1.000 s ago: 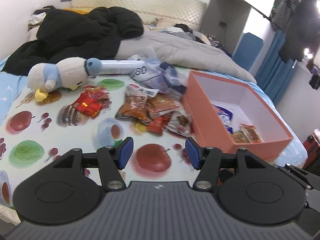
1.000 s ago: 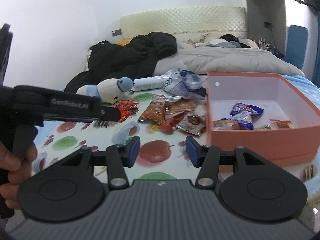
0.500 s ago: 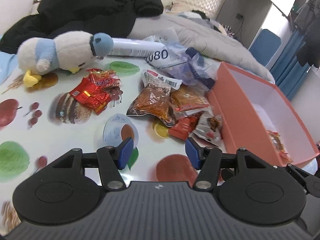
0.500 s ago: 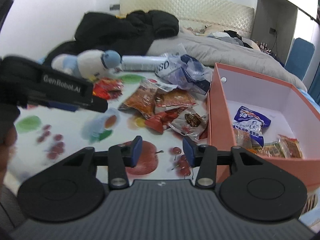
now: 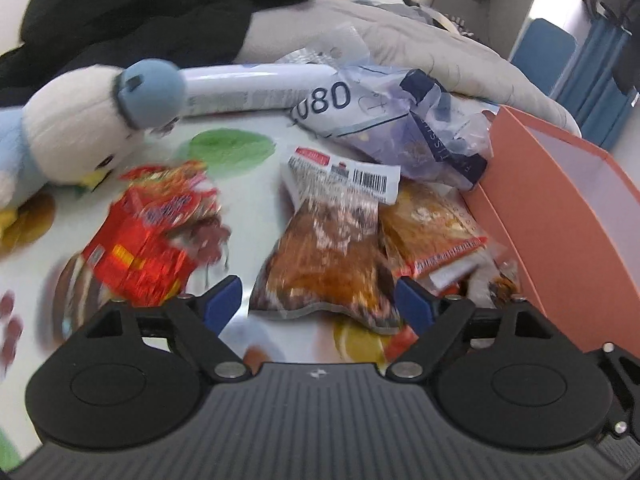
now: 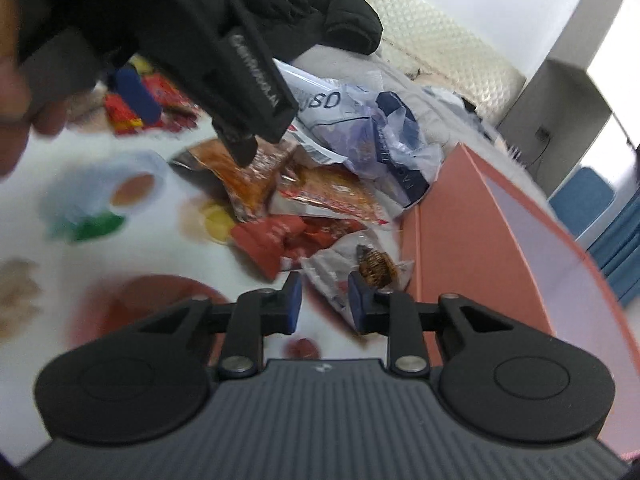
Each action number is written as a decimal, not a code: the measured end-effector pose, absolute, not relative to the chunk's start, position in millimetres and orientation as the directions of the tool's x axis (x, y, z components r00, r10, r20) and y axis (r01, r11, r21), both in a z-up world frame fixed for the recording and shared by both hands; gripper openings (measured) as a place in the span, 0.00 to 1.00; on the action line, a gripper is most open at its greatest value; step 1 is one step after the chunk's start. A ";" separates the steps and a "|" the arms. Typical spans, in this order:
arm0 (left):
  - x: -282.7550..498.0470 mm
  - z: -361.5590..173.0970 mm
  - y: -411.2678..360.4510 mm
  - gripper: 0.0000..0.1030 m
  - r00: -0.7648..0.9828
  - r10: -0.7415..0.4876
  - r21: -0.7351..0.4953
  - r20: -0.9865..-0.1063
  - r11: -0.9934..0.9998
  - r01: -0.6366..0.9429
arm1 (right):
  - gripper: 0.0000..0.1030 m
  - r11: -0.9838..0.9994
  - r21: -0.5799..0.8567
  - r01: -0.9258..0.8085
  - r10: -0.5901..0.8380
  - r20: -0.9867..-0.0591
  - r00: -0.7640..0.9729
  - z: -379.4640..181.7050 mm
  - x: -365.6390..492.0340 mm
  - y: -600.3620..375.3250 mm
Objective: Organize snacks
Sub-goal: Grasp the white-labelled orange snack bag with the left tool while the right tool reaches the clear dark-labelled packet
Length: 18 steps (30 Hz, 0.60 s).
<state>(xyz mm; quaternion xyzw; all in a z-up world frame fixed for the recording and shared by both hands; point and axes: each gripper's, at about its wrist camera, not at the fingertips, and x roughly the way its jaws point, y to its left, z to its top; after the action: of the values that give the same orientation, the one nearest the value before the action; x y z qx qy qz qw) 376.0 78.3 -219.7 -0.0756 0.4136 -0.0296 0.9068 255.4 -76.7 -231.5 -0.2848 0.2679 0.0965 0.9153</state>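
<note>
Between our left gripper's (image 5: 318, 304) opening jaws sits the brown snack pouch (image 5: 324, 260), framed but not pinched; pads wide apart. To its left lies the red packet (image 5: 148, 236), to its right the orange sachet (image 5: 432, 228), then the coral box (image 5: 560, 216). Ahead of our right gripper (image 6: 324, 304), jaws closing and narrow, lies the clear walnut packet (image 6: 360, 268); contact we can't tell. Coral box just right of it. Plush bird (image 5: 76, 136) far left.
</note>
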 end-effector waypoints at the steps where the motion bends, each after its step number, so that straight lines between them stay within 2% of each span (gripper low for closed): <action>1: 381.6 -221.9 77.7 0.86 0.659 -0.112 -0.152 -0.744 0.988 -0.004 | 0.26 0.809 -0.489 -0.326 0.011 -0.541 0.841 -234.5 259.3 -76.6; 5: 404.9 -227.1 75.3 0.86 0.670 -0.095 -0.116 -0.736 0.993 0.012 | 0.28 0.799 -0.523 -0.296 -0.026 -0.523 0.852 -241.2 271.0 -77.9; 7: 412.4 -226.6 73.7 0.86 0.686 -0.096 -0.105 -0.721 0.994 0.028 | 0.38 0.830 -0.473 -0.295 -0.012 -0.544 0.839 -238.8 277.6 -81.2; 8: 415.8 -226.6 72.7 0.86 0.690 -0.094 -0.098 -0.718 0.995 0.033 | 0.50 0.848 -0.445 -0.288 -0.005 -0.550 0.835 -236.6 280.2 -83.0; 9: 418.6 -226.5 72.0 0.86 0.693 -0.092 -0.092 -0.715 0.995 0.038 | 0.53 0.863 -0.419 -0.281 0.005 -0.550 0.835 -234.3 281.9 -84.1; 14: 429.6 -233.1 67.1 0.86 0.694 -0.080 -0.064 -0.716 0.997 0.049 | 0.53 0.889 -0.381 -0.253 0.009 -0.538 0.843 -233.4 293.9 -80.0; 18: 433.5 -246.4 69.0 0.85 0.675 -0.099 -0.091 -0.731 0.995 0.048 | 0.53 0.896 -0.394 -0.204 -0.040 -0.529 0.847 -238.2 301.2 -78.4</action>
<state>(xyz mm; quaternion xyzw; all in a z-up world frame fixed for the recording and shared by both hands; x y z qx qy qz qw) 433.5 69.0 -246.4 -0.0321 0.4011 -0.0403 0.9146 301.2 -78.4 -238.2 -0.2237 0.2726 0.0439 0.9347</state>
